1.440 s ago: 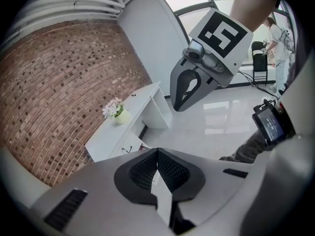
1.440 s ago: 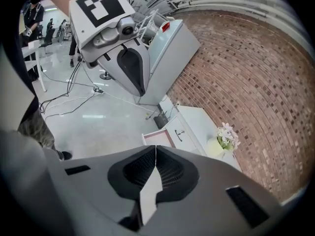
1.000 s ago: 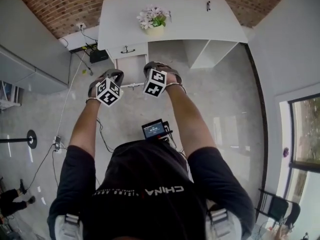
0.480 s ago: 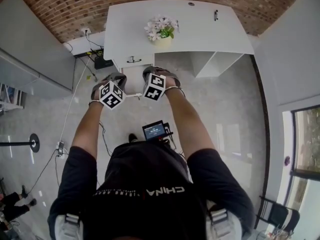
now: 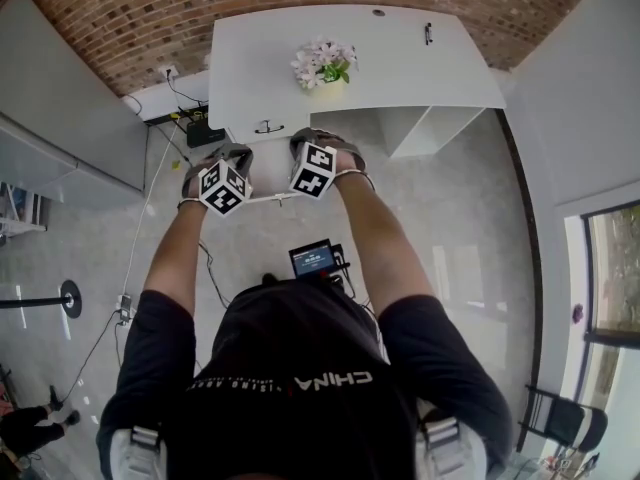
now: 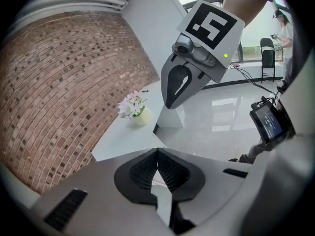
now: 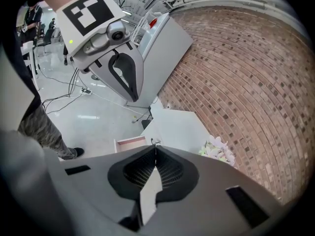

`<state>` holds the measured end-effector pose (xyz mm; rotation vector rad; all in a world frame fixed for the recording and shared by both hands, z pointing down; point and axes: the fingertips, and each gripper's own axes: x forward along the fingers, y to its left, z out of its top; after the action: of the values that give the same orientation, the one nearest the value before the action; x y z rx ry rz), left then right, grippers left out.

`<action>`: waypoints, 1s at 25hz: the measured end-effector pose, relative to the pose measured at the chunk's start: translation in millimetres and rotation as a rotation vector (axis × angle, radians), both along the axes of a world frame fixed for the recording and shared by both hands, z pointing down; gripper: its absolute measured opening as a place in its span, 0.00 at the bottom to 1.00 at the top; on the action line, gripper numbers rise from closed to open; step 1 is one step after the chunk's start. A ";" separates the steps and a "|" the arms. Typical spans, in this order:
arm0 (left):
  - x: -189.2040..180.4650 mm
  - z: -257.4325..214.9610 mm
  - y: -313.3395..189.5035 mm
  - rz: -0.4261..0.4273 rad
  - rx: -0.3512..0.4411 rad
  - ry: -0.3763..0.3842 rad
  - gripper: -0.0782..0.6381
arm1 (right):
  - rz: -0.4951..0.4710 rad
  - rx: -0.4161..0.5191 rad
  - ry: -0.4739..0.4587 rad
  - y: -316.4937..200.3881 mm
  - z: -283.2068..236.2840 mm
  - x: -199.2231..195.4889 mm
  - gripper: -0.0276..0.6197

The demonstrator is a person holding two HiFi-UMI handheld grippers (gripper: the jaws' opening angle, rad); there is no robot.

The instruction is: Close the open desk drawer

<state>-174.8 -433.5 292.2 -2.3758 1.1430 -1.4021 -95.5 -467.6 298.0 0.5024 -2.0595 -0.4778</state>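
Note:
The white desk (image 5: 400,63) stands against the brick wall. Its open drawer (image 5: 268,173) sticks out toward me under a closed drawer with a dark handle (image 5: 267,126). Both grippers hover side by side over the drawer's front end, the left gripper (image 5: 236,154) on its left and the right gripper (image 5: 300,140) on its right. Touch cannot be told. The left gripper (image 6: 157,150) is shut with nothing between its pads. The right gripper (image 7: 155,147) is also shut and empty, and the drawer's pinkish inside (image 7: 129,143) shows just beyond it.
A pot of pale flowers (image 5: 322,66) and a small dark object (image 5: 428,33) sit on the desk top. An open shelf unit (image 5: 420,128) is under the desk's right side. A black box (image 5: 205,133) with cables lies on the floor left, beside a grey cabinet (image 5: 60,118).
Both grippers have moved forward together toward the desk, staying shut. The desk and drawer now appear closer and lower in the head view.

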 end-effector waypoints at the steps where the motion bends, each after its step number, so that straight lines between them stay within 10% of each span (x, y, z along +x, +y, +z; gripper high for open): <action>1: -1.7 0.8 -0.2 0.000 -0.001 0.000 0.13 | -0.004 -0.001 0.004 0.6 1.5 -1.7 0.07; 25: -16.4 65.9 -39.1 0.077 0.045 0.013 0.13 | -0.118 -0.052 0.066 -28.5 88.6 -17.9 0.07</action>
<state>-191.2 -472.6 358.1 -2.3751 1.0620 -1.3245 -113.4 -496.2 386.6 0.3308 -2.0401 -0.5028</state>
